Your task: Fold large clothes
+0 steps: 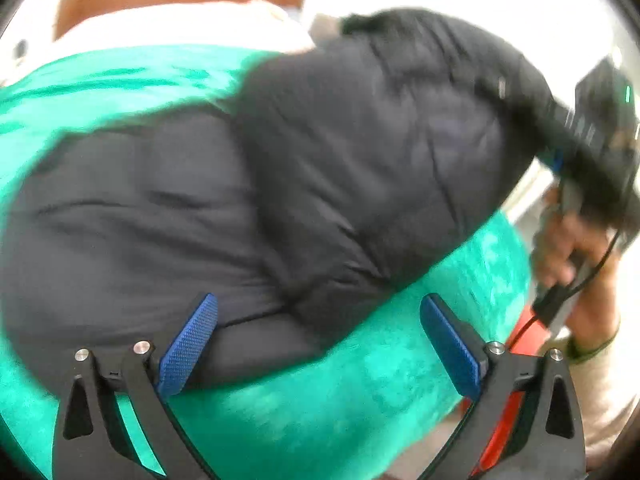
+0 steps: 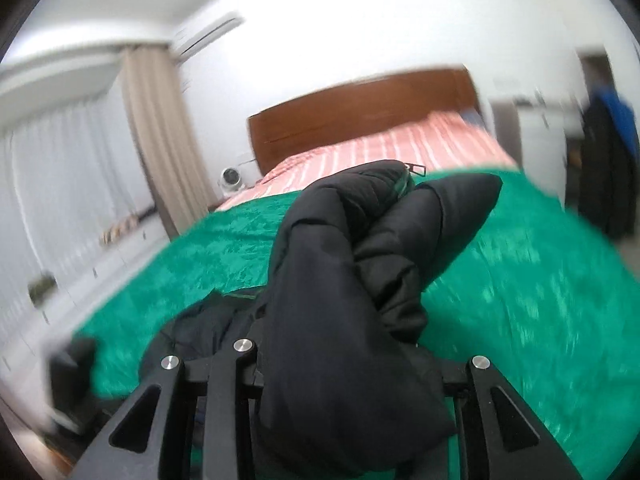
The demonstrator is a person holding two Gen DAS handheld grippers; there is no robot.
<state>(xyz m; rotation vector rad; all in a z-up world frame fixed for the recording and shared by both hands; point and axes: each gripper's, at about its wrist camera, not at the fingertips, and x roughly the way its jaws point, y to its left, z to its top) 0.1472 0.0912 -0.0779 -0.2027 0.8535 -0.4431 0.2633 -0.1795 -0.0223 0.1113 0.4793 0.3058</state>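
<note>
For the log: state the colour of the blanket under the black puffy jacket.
Green blanket, clearest in the right wrist view.

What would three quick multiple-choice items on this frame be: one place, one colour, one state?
1. The jacket lies on:
A. the green blanket
B. the floor
C. a chair

2. The left hand-held gripper has pads coloured:
A. red
B. blue
C. white

3. The right hand-held gripper is:
A. open and empty
B. out of view
C. shut on jacket fabric

Key: 1 A, green shows around the jacket; 2 B, both pads are blue; 3 C, black fabric bunches between its arms.
</note>
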